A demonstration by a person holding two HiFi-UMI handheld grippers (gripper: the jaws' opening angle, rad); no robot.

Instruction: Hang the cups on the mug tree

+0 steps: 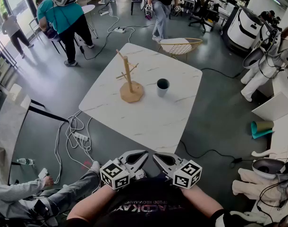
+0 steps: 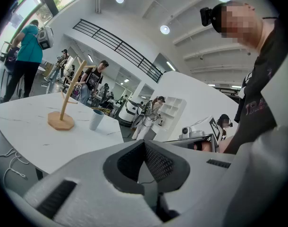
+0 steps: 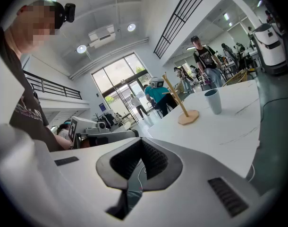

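On white table: I count one cup, upright, just right of one mug tree. My two grippers short of table, left gripper and right gripper: jaws closed, nothing held.

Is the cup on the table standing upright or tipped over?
Upright: the cup stands on its base, opening facing up, beside the mug tree.

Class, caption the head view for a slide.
Left gripper and right gripper, shut, short of table; cup beside bare mug tree.
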